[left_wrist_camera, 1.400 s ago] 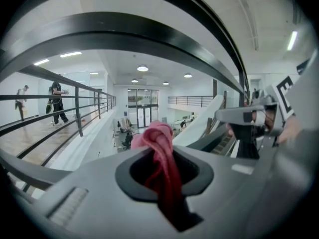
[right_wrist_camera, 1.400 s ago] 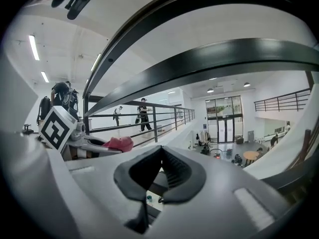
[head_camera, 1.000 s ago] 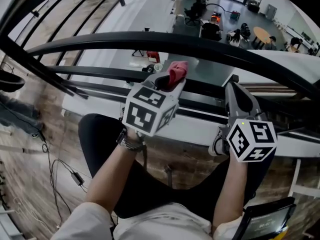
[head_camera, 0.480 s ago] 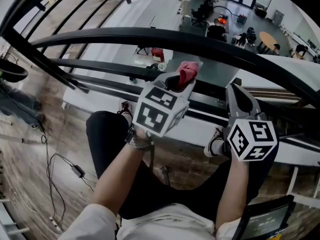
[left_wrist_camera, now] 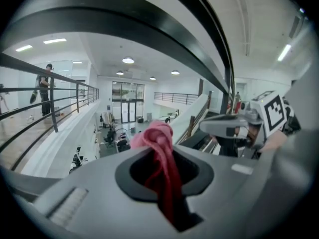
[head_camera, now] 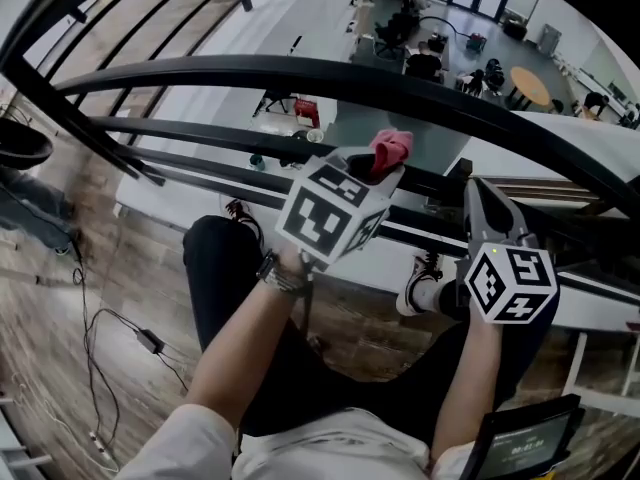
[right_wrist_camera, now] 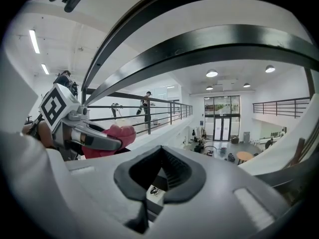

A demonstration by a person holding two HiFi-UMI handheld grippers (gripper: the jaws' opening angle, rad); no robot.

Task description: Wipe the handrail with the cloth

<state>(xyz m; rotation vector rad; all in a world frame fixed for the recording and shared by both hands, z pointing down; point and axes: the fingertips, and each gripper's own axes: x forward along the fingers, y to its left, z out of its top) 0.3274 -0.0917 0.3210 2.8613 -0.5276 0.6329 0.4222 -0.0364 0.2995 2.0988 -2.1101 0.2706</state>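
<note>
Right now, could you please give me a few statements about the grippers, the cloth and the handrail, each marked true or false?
1. The left gripper is shut on the pink cloth. True.
2. The right gripper holds a second cloth. False: its fingers are together with nothing between them.
3. The cloth is pressed against the top handrail. False: the left gripper view shows the cloth below the rail with open space between them.
4. In the head view, the right gripper sits lower in the picture than the left gripper. True.
5. A round table stands on the floor below the railing. True.
</note>
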